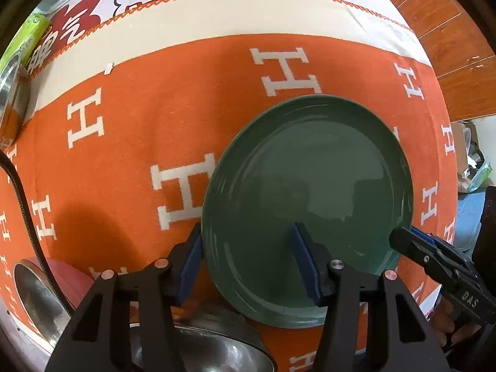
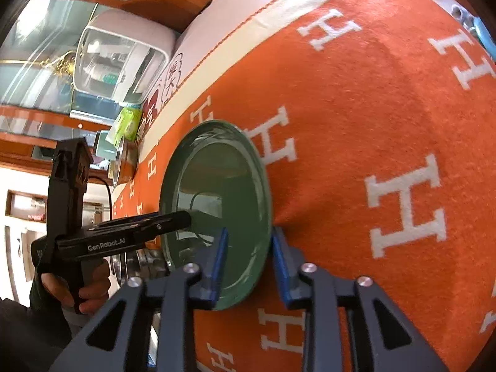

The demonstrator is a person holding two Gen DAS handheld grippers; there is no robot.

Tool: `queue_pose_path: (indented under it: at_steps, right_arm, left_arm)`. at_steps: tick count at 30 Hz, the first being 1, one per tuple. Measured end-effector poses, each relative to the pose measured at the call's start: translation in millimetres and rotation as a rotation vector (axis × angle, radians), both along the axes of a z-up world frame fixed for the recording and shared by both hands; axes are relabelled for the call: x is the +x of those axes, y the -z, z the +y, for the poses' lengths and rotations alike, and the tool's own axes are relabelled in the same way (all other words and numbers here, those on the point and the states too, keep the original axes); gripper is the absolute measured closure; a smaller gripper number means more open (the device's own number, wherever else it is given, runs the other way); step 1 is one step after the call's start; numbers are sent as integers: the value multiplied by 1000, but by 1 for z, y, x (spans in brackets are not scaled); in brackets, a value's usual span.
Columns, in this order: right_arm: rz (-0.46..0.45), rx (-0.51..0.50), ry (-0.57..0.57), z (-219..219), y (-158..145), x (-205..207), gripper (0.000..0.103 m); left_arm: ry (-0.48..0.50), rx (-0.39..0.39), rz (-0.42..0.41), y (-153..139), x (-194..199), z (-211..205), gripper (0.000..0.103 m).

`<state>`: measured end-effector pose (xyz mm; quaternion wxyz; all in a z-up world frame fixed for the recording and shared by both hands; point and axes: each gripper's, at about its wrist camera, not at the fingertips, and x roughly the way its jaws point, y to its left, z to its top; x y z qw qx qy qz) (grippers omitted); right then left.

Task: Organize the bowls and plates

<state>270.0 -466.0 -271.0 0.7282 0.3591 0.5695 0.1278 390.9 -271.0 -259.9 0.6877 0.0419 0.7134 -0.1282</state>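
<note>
A dark green plate (image 1: pixel 310 170) lies on the orange cloth with white H letters (image 1: pixel 139 93). My left gripper (image 1: pixel 247 229) points down over the plate's left rim. One blue pad is outside the rim and the other is over the plate's floor, with a wide gap, so it is open. My right gripper (image 2: pixel 250 232) comes in from the plate's (image 2: pixel 217 170) other side, its pads closed on the rim, one inside and one outside. In the left wrist view the right gripper (image 1: pixel 409 237) sits on the plate's right edge. The left gripper (image 2: pixel 187 217) shows in the right wrist view, held by a hand.
A steel bowl (image 1: pixel 217 350) lies just below my left gripper, another steel bowl (image 1: pixel 34 294) beside a red dish (image 1: pixel 68 276) at bottom left. A third steel bowl (image 2: pixel 124 161) and a green packet (image 2: pixel 127 121) sit by the cloth's far edge. A white appliance (image 2: pixel 121 59) stands behind.
</note>
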Motion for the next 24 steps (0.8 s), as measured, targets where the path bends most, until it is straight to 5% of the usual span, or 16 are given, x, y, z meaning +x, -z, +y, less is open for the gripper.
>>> queue_pose_path:
  at_steps: [6,24]
  right_arm:
    - [26,14,36,-7,6,-3,99]
    - [54,-17,61,-14,-2,-15,96]
  left_arm:
    - [-16,1,-4,-2,0,7,50]
    - [18,15,-43,-20,-15,5,68]
